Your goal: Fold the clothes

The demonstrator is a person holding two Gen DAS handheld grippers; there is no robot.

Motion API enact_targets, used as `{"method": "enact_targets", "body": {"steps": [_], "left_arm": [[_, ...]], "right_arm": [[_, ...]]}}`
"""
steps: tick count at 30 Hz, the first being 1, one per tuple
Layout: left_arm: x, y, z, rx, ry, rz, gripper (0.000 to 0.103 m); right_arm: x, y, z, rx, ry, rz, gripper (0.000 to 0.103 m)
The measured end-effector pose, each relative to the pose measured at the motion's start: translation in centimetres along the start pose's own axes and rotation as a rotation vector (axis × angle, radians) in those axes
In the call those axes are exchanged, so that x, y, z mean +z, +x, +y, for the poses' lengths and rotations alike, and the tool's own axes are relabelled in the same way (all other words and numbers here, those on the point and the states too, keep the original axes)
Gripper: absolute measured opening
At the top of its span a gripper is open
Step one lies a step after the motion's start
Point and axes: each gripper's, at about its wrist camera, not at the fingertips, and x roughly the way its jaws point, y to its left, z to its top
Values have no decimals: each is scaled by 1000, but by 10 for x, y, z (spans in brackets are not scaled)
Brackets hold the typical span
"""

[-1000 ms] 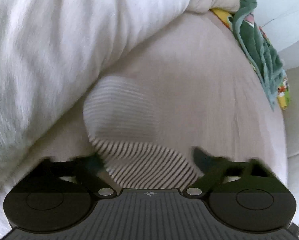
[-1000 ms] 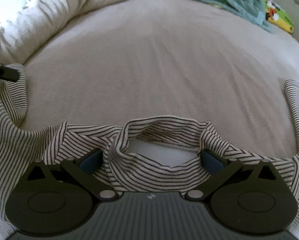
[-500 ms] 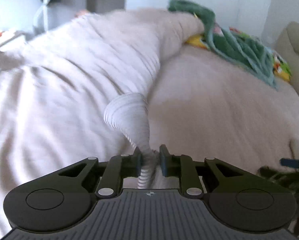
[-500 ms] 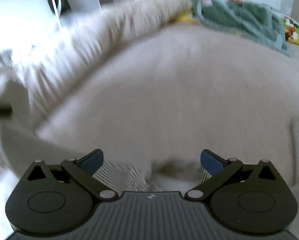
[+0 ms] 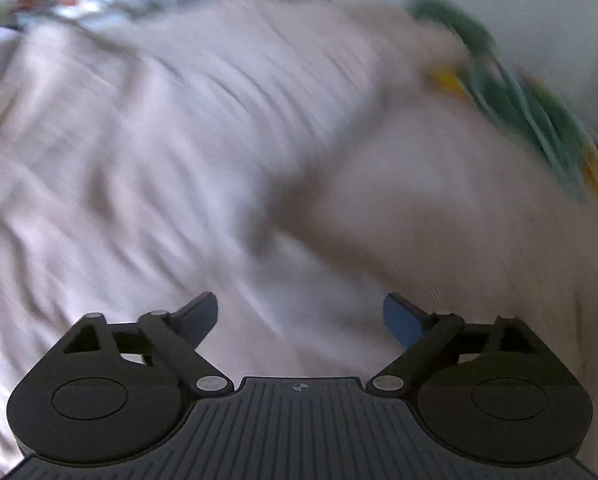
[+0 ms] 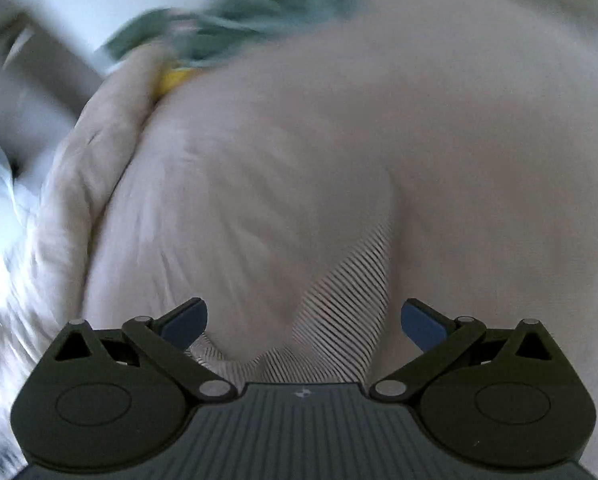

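The striped garment (image 6: 347, 300), white with thin dark lines, lies on the beige bed sheet (image 6: 299, 140) as a narrow strip that runs up from under my right gripper (image 6: 305, 312). That gripper is open, its blue pads wide apart on either side of the cloth without pressing it. In the blurred left wrist view, my left gripper (image 5: 299, 308) hangs over the rumpled cream duvet (image 5: 179, 120). Its jaws are opening and nothing is between them. I cannot make out the striped garment in the left wrist view.
The cream duvet (image 6: 79, 200) is bunched along the left side of the bed. A green blanket (image 5: 519, 100) over something yellow and printed lies at the far edge of the bed, and the same green blanket (image 6: 239, 32) shows at the top in the right wrist view. Pale walls stand behind.
Half a second ago my left gripper was shut on a striped sleeve; now it is open and the sleeve is out of its view. My right gripper has swung and rolled, still open.
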Motion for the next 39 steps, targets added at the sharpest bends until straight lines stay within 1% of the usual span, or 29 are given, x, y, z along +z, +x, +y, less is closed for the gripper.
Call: {"method": "enact_targets", "body": {"steps": [2,5,6,8,10,11,13,15,18,20,22,23,24,25,26,30,34,36,38,39], "left_arm": [[-25,10,-34,-86,45,97,94],[-56,24,-91,-249,126,230,94],[-63,30,-104,-274,153,270,94],[-80,44,-129,-279,201,328,94],[-96,59,-140,-256,217,385,94],[-103,65,-143,-244,215,415,94],[-112,67,-145,-224,217,421,96],[-116,67,-148,-220,239,420,97],[-120,69,-153,-214,275,432,101],[-123,71,-157,-206,292,439,103],[-128,70,-162,-182,321,435,103],[-130,69,-164,-171,337,432,103],[-133,68,-166,-160,353,429,103],[-136,67,-168,-151,371,424,103],[-139,65,-170,-142,388,419,103],[-145,60,-171,-130,412,414,103],[-148,55,-169,-133,418,417,103],[-150,53,-167,-133,420,413,103],[-152,50,-165,-132,422,406,103],[-153,49,-164,-130,424,402,103]], "right_arm": [[3,22,-24,69,125,22,103],[7,55,-58,175,308,51,103],[8,66,-70,210,369,61,103],[14,99,-68,278,404,121,103],[16,123,-69,349,482,175,103],[15,122,-67,456,519,187,103],[12,118,-65,678,589,208,103],[11,81,-75,894,622,154,103],[8,8,-103,905,572,10,103],[10,-44,-104,580,381,-73,103],[6,-77,-83,156,78,-152,103],[-1,-86,-69,-48,-92,-216,103],[-7,-90,-63,-150,-181,-258,103],[-11,-92,-63,-198,-215,-275,103],[-13,-91,-68,-204,-197,-254,103],[-27,-76,-91,-189,-21,-129,103],[-87,-67,-117,-204,78,-23,103],[-111,-60,-116,-235,108,-3,103],[-128,-49,-119,-258,99,19,103],[-131,-43,-116,-277,48,17,103]]}}
